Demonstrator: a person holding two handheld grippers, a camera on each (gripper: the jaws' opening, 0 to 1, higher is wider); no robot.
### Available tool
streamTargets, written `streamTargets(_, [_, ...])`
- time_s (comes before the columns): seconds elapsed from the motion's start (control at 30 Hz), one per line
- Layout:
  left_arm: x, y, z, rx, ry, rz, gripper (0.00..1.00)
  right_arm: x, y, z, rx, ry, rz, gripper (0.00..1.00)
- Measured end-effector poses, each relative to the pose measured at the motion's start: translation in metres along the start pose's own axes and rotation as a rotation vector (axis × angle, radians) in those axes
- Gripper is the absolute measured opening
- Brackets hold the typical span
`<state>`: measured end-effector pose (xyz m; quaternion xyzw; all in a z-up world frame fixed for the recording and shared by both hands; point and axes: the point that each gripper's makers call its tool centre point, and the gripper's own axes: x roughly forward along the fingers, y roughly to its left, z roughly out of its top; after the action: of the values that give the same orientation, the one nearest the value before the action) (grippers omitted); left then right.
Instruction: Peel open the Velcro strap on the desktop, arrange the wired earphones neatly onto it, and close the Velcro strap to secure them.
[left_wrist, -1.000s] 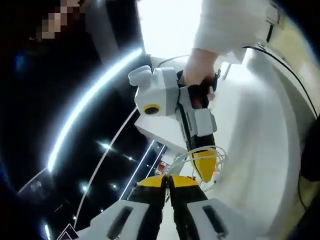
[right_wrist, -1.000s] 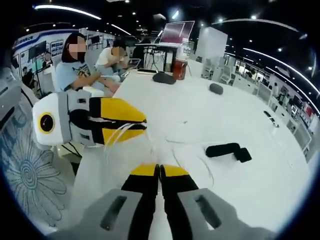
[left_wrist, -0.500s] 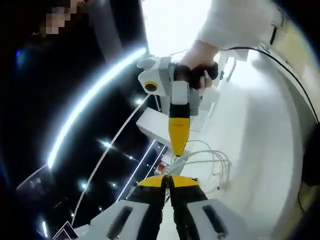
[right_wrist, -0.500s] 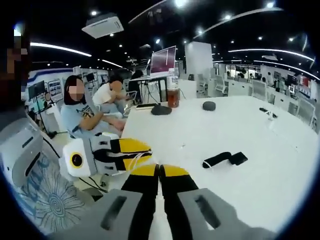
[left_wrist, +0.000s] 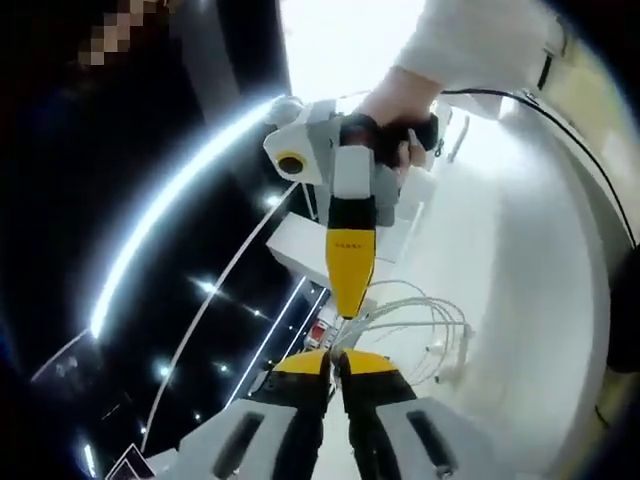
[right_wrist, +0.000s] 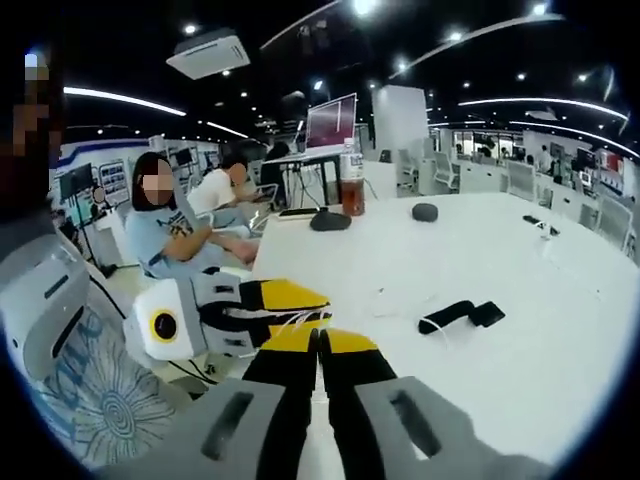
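Both grippers hold the earphone cable up off the table, apparently to gather it into loops. The left gripper (right_wrist: 300, 312) has jaws pinched narrow on the wired earphones (left_wrist: 425, 325); the right gripper (left_wrist: 348, 298), tips meeting it, looks clamped too. Further right, the Velcro strap (right_wrist: 460, 314) lies on the white desktop (right_wrist: 520, 260).

White wired earphones (left_wrist: 420, 325): thin cable in loose loops, hanging in the lower centre-right of the left gripper view, bunched at the yellow jaw tips; a few strands (right_wrist: 300, 318) also show lower centre in the right gripper view. Black Velcro strap (right_wrist: 462, 315) lies flat on the white desktop (right_wrist: 520, 260), centre-right of the right gripper view, elongated, one end wider.
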<state>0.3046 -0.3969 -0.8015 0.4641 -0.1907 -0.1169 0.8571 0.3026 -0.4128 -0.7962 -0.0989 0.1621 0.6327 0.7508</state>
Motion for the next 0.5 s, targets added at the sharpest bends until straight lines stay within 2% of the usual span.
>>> streamTargets(0.17, [0.002,-0.001,0.001,-0.012,-0.005,-0.009,0.09,0.003,0.003,-0.004,-0.005,0.008,0.01,0.04])
streamTargets(0.37, [0.004,-0.004,0.0,0.073,0.007,-0.064,0.07,0.006,0.007,-0.011,0.0,0.016,0.025,0.05])
streamTargets(0.5, [0.005,0.004,0.004,0.079,-0.01,-0.065,0.07,0.003,0.009,-0.011,0.021,-0.009,0.041,0.05])
